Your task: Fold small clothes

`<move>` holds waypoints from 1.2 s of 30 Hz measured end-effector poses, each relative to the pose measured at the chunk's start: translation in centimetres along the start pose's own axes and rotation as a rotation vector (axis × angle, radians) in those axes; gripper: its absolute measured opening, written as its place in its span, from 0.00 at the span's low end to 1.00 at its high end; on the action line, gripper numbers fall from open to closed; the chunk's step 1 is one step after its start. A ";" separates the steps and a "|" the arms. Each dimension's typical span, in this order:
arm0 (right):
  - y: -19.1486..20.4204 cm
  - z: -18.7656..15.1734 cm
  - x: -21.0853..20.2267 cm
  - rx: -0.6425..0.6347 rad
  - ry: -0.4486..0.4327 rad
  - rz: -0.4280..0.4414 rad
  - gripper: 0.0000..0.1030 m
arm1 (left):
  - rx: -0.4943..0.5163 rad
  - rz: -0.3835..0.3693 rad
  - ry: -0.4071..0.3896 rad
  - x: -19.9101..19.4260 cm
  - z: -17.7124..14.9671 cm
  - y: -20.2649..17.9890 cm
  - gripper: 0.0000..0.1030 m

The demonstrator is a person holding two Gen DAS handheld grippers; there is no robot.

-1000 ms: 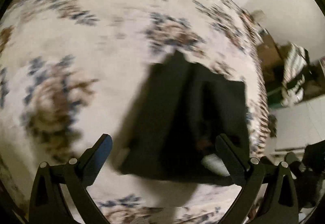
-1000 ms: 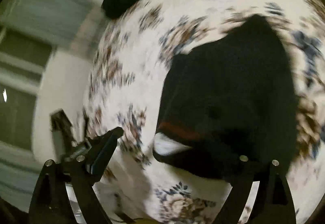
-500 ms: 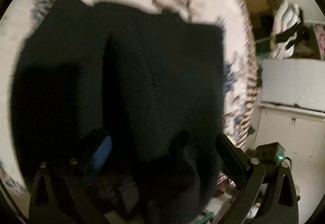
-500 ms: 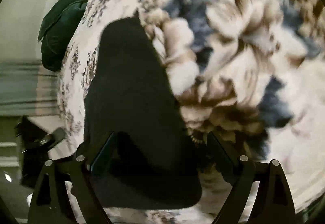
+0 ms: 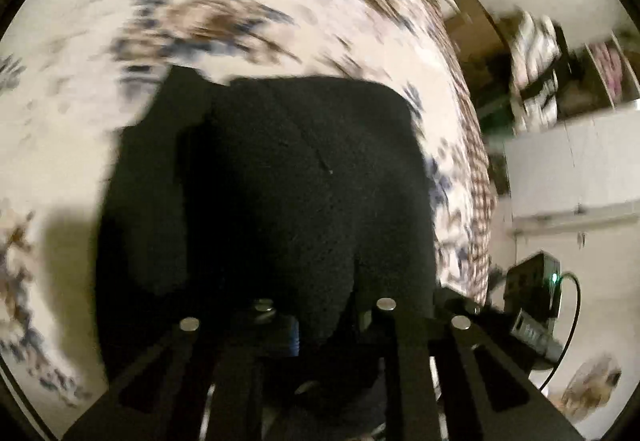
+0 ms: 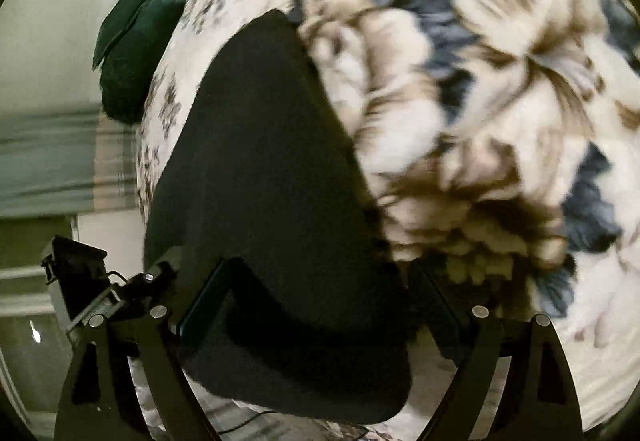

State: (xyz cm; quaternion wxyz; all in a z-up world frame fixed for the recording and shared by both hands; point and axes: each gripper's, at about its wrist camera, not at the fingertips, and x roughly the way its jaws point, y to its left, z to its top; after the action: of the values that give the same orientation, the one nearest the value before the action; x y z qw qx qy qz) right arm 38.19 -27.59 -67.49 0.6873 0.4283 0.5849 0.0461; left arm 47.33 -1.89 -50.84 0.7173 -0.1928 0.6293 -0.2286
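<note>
A black garment point(image 5: 300, 181), partly folded, lies on a floral bedspread point(image 5: 200, 9) close to its near edge. My left gripper point(image 5: 326, 321) is at the garment's near hem; its jaws are closing, and a bunch of the black cloth is pinched between them. In the right wrist view the same garment point(image 6: 260, 161) runs away from the camera. My right gripper point(image 6: 320, 273) stands wide open over the garment's near corner. The cloth lies between its fingers and the pads are apart from it.
The bedspread point(image 6: 480, 81) ends just beside the garment, with floor below. A dark green cushion point(image 6: 136, 37) sits at the far end of the bed. White cabinets point(image 5: 568, 169) and cluttered shelves stand beyond the bed. A black device point(image 5: 536, 281) with a green light and cable is nearby.
My left gripper came down to the garment's near hem and went from wide open to closed on the cloth. My right gripper dropped low over the garment's corner and stayed open.
</note>
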 end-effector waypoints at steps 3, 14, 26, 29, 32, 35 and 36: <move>3.0 -0.5 1.5 -0.090 0.054 -0.009 0.89 | -0.047 0.004 0.009 -0.9 0.2 3.5 0.14; 8.5 -3.0 7.1 -0.259 0.135 -0.160 0.89 | -0.225 -0.140 0.049 0.8 -0.5 11.8 0.22; 7.9 -3.2 6.3 -0.189 0.108 -0.130 0.83 | -0.142 -0.161 -0.063 -0.5 -7.0 9.2 0.35; 8.2 -3.1 6.2 -0.207 0.115 -0.138 0.79 | -0.082 -0.053 -0.077 -0.9 -6.3 8.6 0.14; 8.3 -3.0 5.6 -0.223 0.120 -0.147 0.76 | -0.020 0.014 -0.052 -0.9 -5.9 9.5 0.16; 8.6 -3.2 5.5 -0.258 0.133 -0.173 0.76 | -0.042 -0.019 -0.030 -0.8 -6.0 10.6 0.18; 8.9 -3.4 5.5 -0.279 0.138 -0.194 0.76 | -0.041 -0.026 -0.028 -1.1 -6.0 10.5 0.17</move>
State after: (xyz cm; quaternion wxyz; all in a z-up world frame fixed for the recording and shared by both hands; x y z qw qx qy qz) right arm 40.96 -17.08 -65.78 0.6995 0.2662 0.6571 0.0897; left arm 42.15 7.39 -56.68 0.7189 -0.2188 0.6212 -0.2222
